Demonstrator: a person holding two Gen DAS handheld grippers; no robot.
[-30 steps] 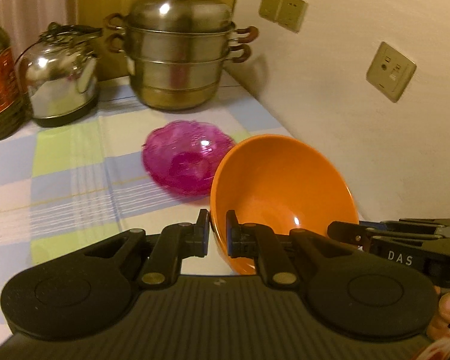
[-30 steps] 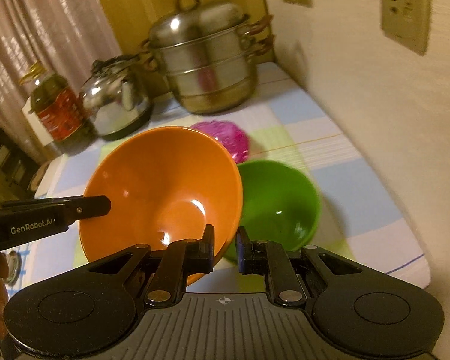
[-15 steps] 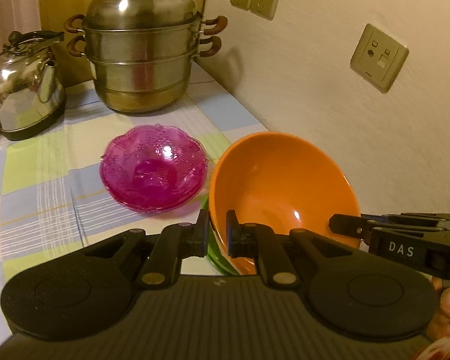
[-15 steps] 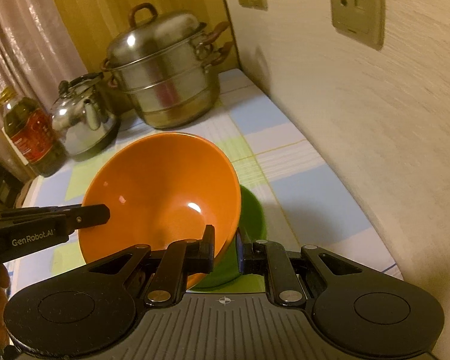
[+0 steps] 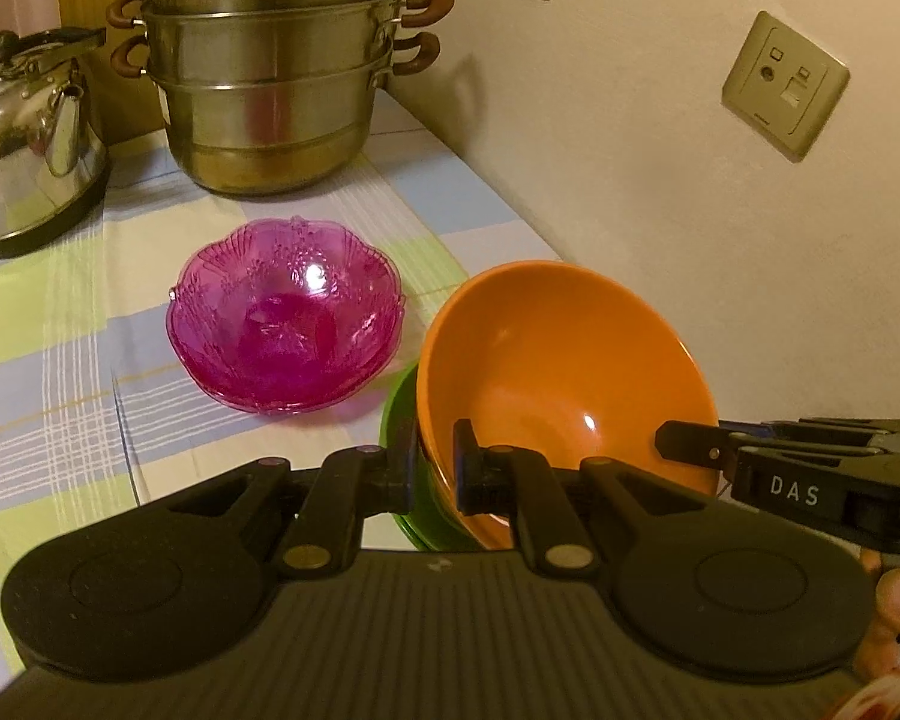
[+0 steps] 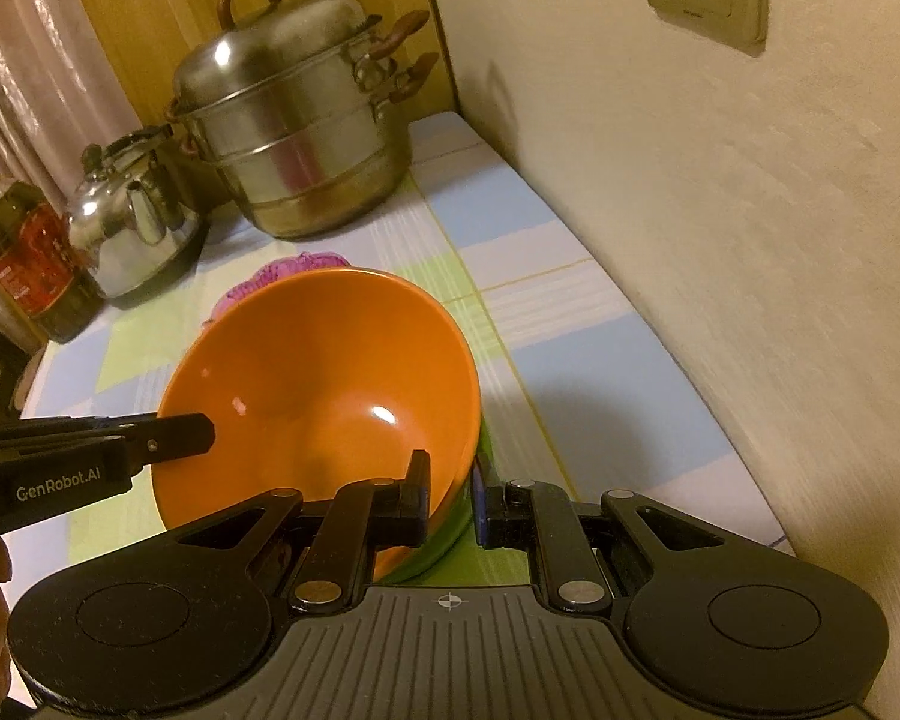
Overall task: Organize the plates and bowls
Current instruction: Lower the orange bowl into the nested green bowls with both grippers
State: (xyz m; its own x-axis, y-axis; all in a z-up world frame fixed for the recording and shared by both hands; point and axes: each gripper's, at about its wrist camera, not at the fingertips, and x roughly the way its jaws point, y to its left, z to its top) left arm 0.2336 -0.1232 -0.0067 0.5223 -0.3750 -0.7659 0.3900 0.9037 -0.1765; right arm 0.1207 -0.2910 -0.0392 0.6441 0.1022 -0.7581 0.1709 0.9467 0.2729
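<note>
On the checked bench (image 5: 60, 324), a kettle (image 5: 24, 138) stood far left beside a steel steamer pot (image 5: 270, 90). A pink glass bowl (image 5: 288, 312) sat in front of them. My left tongs (image 5: 433, 471) were clamped on the near rim of the orange bowl (image 5: 564, 372), which was tilted over a green bowl (image 5: 399, 420). My right tongs (image 6: 453, 501) gripped the orange bowl's opposite rim, nearest the wall (image 5: 690, 210).

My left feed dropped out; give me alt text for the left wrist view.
Both tongs, left and right, grip an orange bowl by its rim, low over a green bowl. A pink bowl, steamer pot and kettle stand behind on the checked cloth.
</note>
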